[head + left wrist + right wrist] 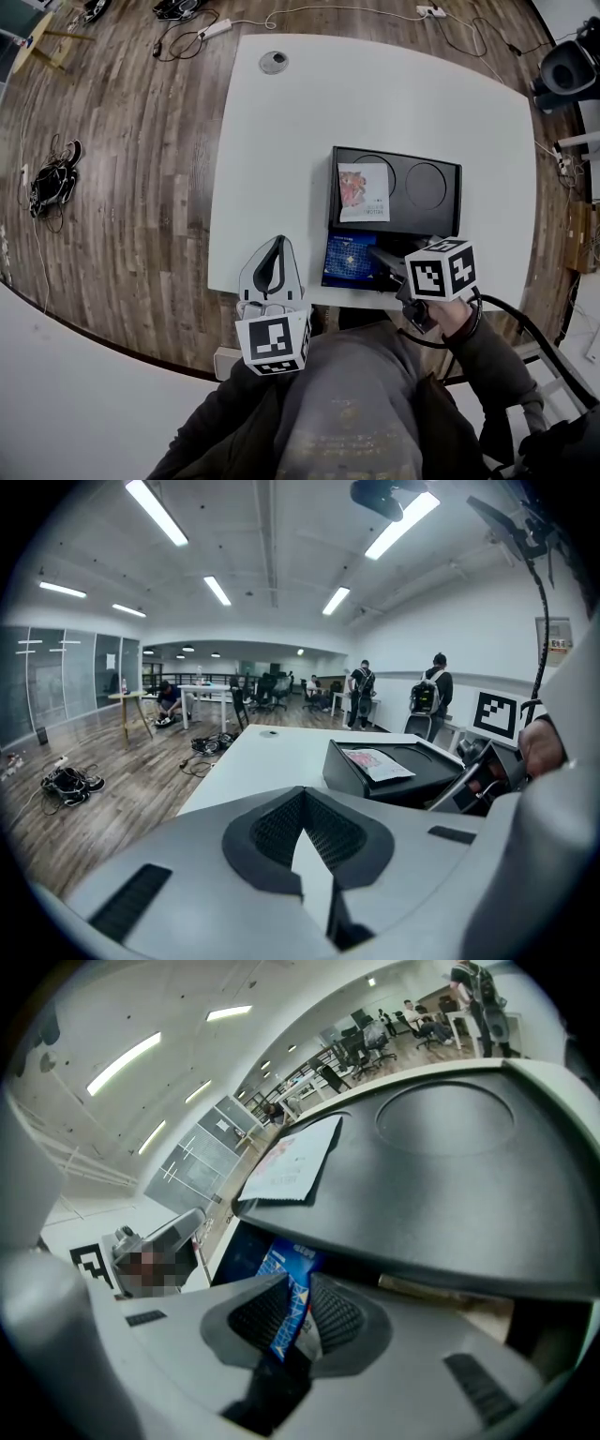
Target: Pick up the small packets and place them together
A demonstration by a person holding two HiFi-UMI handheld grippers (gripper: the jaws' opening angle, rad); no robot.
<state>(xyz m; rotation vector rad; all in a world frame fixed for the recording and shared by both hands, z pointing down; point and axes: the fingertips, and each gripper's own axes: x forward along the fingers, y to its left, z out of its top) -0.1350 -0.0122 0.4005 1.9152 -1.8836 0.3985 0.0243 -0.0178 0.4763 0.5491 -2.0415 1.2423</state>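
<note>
From the head view we see our left gripper [277, 246] over the near edge of the white table [309, 141]. Its fingers are pressed together with nothing in them. Our right gripper [382, 255] has its fingertips on the blue packet [349, 258], right by the near side of the black tray [441, 220]. Farther out from those fingers, a pink and white packet [362, 192] lies on the tray (over one of its two round dips).

In the left gripper view, the left gripper [302, 795] has fingers that meet at the tips and hold nothing. The tray [361, 775] sits ahead and to the right of them.

In the right gripper view, the right gripper [298, 1286] pinches the blue packet [289, 1260], which stands on edge between the fingers and sticks out past the tips. The tray [450, 1185] is just beyond. The pink and white packet [291, 1162] lies up and left of the fingers.
</note>
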